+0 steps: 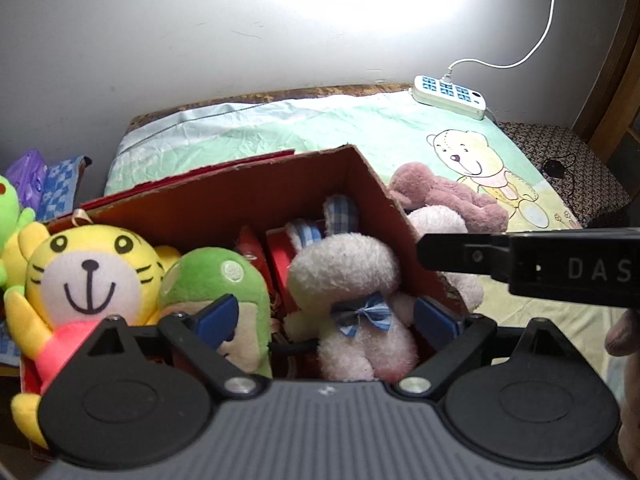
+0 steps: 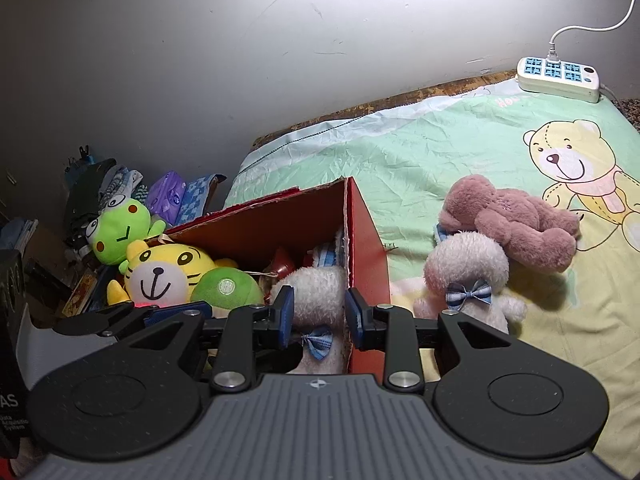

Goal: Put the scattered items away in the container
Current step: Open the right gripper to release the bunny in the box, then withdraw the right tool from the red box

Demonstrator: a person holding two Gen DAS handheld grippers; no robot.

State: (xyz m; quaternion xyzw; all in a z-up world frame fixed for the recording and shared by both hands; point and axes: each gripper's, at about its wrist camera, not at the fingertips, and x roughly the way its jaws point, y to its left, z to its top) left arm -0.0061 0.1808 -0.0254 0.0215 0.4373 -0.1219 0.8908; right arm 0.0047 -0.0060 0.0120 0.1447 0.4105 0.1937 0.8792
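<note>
Several plush toys (image 1: 352, 280) sit in the box (image 1: 256, 196); two plush toys (image 2: 512, 216) lie on the bed (image 2: 400, 152) right of it.

Fuzzy, matt plush toys (image 1: 352, 304) fill a rough cardboard box (image 1: 224, 200) with a glossy red outside. A wrinkled, printed cotton sheet (image 2: 400, 152) covers the bed. The power strip (image 2: 558, 78) is smooth plastic.

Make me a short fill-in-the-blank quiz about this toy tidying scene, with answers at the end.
1. The yellow tiger plush lies in the red ___.
2. The pink bear plush lies on the ___, outside the cardboard box.
3. The white plush beside it wears a blue ___.
4. The left gripper is ___.

Answers: box; bed; bow; open
</note>
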